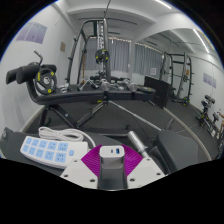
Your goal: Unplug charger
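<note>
Gym machines and weight racks filled the far side of the room, under bright windows. Nearer, a dark desk carried a white power strip on the left, its cable curling away. Right beside it, the white charger sat between the purple pads, the gripper fingers clamped on its sides.

Single view, mounted on the gripper, aimed forward along its fingers; table seen close, gym room viewed beyond.
</note>
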The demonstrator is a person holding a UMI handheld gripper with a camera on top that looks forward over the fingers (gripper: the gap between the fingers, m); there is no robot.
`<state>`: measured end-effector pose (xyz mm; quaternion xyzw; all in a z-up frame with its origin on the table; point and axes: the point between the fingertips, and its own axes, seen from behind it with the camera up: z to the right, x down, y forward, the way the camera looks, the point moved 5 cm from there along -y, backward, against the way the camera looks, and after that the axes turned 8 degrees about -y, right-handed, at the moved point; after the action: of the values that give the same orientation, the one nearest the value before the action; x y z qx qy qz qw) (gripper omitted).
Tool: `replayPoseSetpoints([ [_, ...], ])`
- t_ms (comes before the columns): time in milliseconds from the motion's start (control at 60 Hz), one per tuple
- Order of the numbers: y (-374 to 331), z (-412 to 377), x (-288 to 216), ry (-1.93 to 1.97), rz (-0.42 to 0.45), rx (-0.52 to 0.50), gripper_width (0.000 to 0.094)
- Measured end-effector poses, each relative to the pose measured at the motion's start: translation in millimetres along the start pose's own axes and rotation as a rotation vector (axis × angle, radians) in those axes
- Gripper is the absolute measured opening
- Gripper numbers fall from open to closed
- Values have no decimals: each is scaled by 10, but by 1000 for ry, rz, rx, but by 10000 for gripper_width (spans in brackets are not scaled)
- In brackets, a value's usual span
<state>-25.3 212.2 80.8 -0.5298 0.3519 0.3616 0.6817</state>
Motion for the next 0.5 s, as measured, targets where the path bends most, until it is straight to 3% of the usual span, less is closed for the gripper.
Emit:
replayPoseSetpoints([
  [267,479,-72,543,-32,-169,-42,364],
  [433,537,-10,522,-25,-166,-30,858],
  [500,523,-12,512,-15,-161,-49,847],
])
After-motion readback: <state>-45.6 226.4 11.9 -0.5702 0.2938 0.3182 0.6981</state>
